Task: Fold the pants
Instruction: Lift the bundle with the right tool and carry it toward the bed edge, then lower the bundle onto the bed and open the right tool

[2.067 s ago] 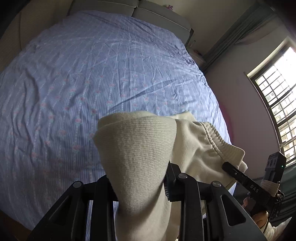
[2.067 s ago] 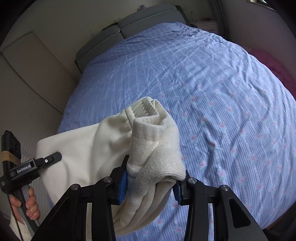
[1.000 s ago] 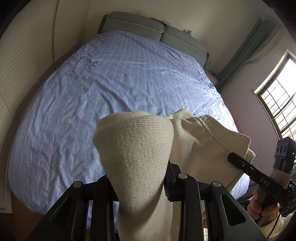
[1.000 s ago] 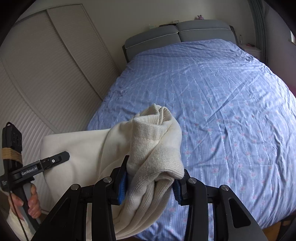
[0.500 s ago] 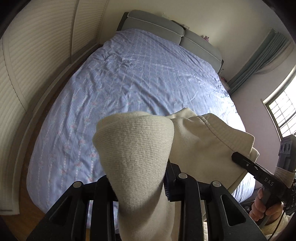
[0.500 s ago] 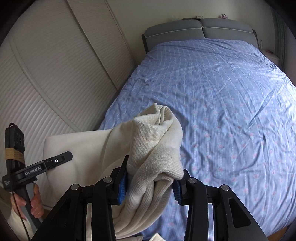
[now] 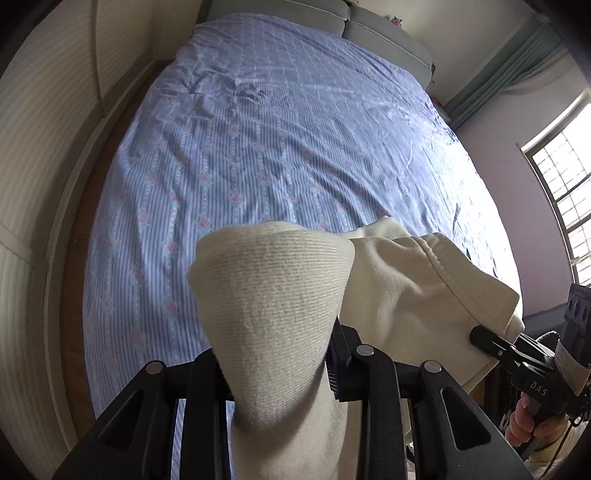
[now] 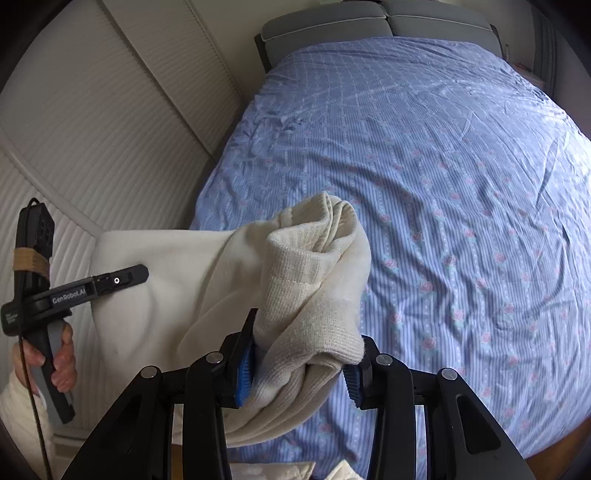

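Observation:
The cream knit pants (image 7: 413,291) hang stretched in the air between both grippers, at the foot of the bed. My left gripper (image 7: 275,365) is shut on a ribbed end of the pants (image 7: 269,295). My right gripper (image 8: 301,365) is shut on the other bunched ribbed end (image 8: 314,280). The right gripper also shows at the far right of the left wrist view (image 7: 480,338), clamped on the cloth. The left gripper shows at the left of the right wrist view (image 8: 142,273). The rest of the pants hangs below, out of view.
A bed with a blue striped, rose-print sheet (image 7: 280,140) fills the space ahead, with a grey headboard (image 8: 376,18) at the far end. White ribbed wardrobe doors (image 8: 92,122) stand to the left of the bed. A window (image 7: 561,192) is at the right.
Both grippers have pulled back and up from the bed with the pants still clamped. More of the wardrobe, floor and the whole bed now shows.

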Demonstrator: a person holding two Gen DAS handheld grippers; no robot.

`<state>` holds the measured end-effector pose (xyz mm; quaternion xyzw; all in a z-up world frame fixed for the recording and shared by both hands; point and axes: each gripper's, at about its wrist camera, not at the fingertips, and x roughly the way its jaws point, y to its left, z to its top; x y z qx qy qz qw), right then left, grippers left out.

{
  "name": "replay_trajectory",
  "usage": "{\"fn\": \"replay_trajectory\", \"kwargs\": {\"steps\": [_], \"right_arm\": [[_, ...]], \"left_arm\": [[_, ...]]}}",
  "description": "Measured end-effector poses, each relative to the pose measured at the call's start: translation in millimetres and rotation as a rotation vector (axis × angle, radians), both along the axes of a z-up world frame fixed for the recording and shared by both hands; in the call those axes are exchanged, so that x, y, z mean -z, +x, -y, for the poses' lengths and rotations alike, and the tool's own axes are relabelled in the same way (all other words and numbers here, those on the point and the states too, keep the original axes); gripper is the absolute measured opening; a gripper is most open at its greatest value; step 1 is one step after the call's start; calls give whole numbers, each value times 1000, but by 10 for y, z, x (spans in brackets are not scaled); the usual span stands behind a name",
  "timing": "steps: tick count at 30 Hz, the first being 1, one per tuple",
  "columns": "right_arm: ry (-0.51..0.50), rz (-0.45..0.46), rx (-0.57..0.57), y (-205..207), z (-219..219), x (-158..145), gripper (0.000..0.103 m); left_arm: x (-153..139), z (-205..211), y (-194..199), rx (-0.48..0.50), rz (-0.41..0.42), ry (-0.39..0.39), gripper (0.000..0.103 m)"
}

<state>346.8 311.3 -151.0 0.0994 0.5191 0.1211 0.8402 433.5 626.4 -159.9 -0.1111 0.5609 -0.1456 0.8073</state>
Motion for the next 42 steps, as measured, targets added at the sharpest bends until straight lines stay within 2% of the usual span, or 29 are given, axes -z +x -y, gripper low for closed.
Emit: {"fn": "replay_trajectory", "kwargs": {"steps": [4,10,12,14,15,17,18,19,21,23,26,29,33,38,42], "right_arm": [[-37,-35,70,286,-63,187,40],[-89,-75,122,779,-167,575,40],[-102,-81,131,911,-188,709,40],[-111,-97,147,1032,-190,845,40],[-109,-113,158,1084,-169,912,42],[-163,-159,182,1157,-116,1037,59],[-219,-153,207,1158,-65,1046,71],[-265,-141,235,1145,11,1034,78],[-278,-143,272,1114,207,1003,78],[-252,-168,317,1079,415,959,78],[-236,-115,312,964,580,781,78],[-240,-48,239,809,633,540,79],[-209,31,173,523,754,194,91],[-171,94,129,121,1074,-221,93],[-157,163,129,-222,1498,-542,94]], "left_arm": [[221,92,580,83,-26,36,29],[470,198,1270,166,-5,129,30],[606,201,1447,176,-16,170,32],[779,169,1605,149,-62,217,41],[865,137,1656,124,-86,249,43],[951,61,1695,47,-105,357,51],[950,4,1693,5,-88,417,51],[911,-53,1656,-27,-58,460,53],[792,-136,1538,-44,-14,480,61],[656,-105,1349,-12,30,492,65],[394,83,993,39,112,554,70],[122,274,622,46,167,533,78],[-279,621,154,27,228,491,86],[-786,1200,-384,-10,319,450,96],[-1099,1769,-758,-42,383,444,98]]}}
